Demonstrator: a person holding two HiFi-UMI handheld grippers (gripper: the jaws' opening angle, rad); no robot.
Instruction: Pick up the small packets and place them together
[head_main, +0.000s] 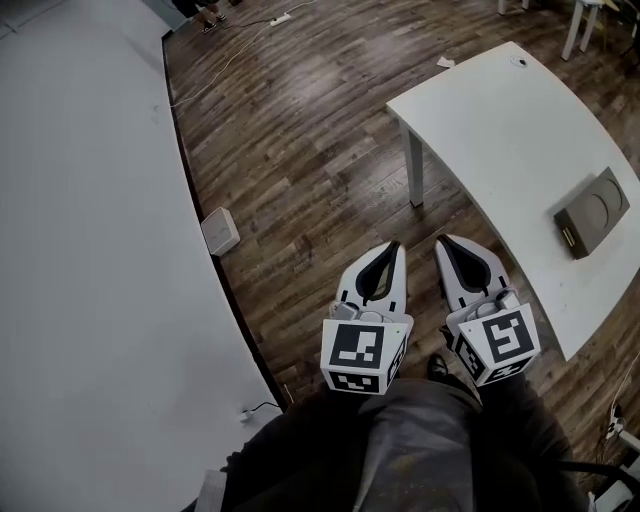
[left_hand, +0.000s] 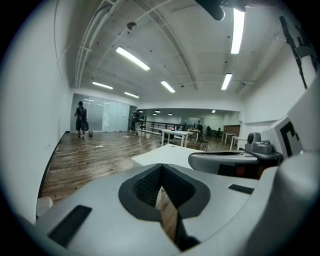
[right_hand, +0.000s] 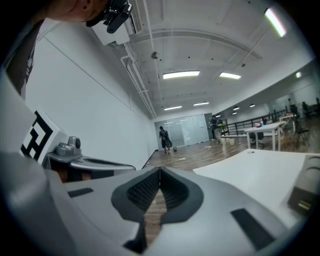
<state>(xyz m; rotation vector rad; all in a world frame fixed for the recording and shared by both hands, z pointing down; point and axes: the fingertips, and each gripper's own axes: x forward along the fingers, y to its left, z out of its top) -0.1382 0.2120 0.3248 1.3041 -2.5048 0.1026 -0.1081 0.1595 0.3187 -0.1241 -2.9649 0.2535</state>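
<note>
Left tongs (head_main: 393, 246) and right tongs (head_main: 444, 241), tips together, empty, over wooden floor (head_main: 300, 150).

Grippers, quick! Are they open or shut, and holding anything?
White-and-black left gripper: shut, holding nothing.
White-and-black right gripper: shut, holding nothing.

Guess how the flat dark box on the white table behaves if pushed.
The flat dark box looks hard-edged and holds its shape, so probably stiff. It lies low and flat on the white table, so it should slide, not tip or roll. Weight is unclear.
</note>
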